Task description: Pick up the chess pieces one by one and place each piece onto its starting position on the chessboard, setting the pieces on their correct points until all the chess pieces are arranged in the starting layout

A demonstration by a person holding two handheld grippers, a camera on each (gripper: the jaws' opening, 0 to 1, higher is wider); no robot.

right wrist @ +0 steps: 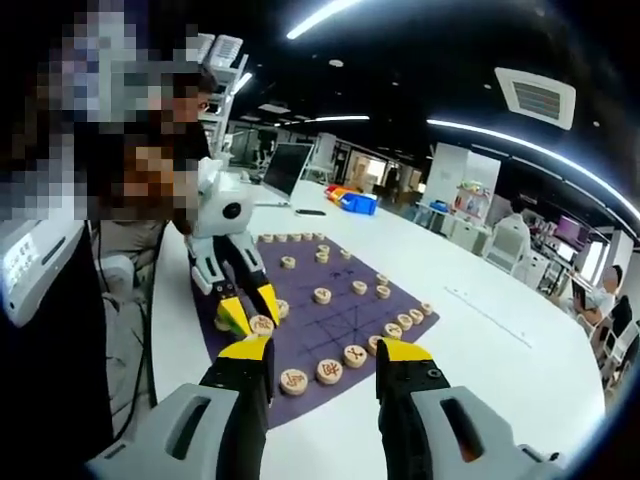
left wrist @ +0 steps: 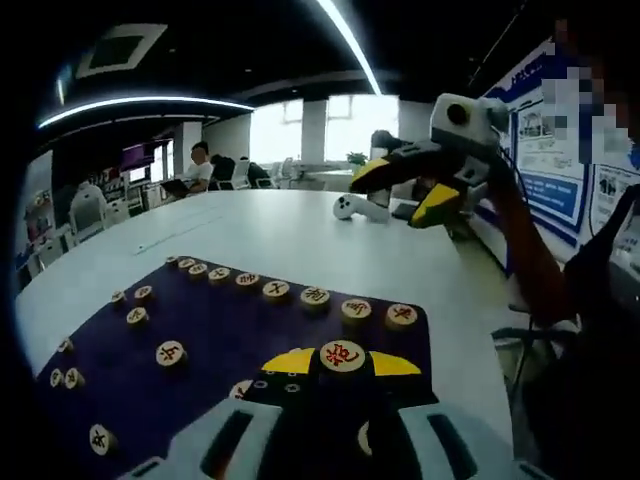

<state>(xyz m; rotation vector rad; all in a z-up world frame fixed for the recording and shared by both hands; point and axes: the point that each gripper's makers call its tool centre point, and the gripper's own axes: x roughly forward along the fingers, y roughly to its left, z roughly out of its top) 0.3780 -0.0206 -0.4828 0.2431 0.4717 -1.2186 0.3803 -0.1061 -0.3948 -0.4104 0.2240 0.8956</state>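
Note:
A purple chessboard mat [left wrist: 225, 345] lies on the white table, with round wooden chess pieces [left wrist: 315, 296] lined along its far edge and others scattered on the left. My left gripper [left wrist: 342, 364] is shut on one piece with a red character [left wrist: 342, 355], held just above the mat's near side. From the right gripper view, the left gripper [right wrist: 250, 312] holds that piece [right wrist: 262, 324] at the mat's [right wrist: 335, 325] left edge. My right gripper [right wrist: 325, 350] is open with nothing between its jaws, above a row of pieces [right wrist: 329, 371]. It also hangs high over the table [left wrist: 388, 203].
A white game controller [left wrist: 358, 207] lies on the table [left wrist: 270, 235] beyond the mat. People sit at desks far back [left wrist: 200, 165]. A monitor [right wrist: 285, 165] and blue bins [right wrist: 357, 203] stand on the table's far end. A person stands close at the left [right wrist: 60, 330].

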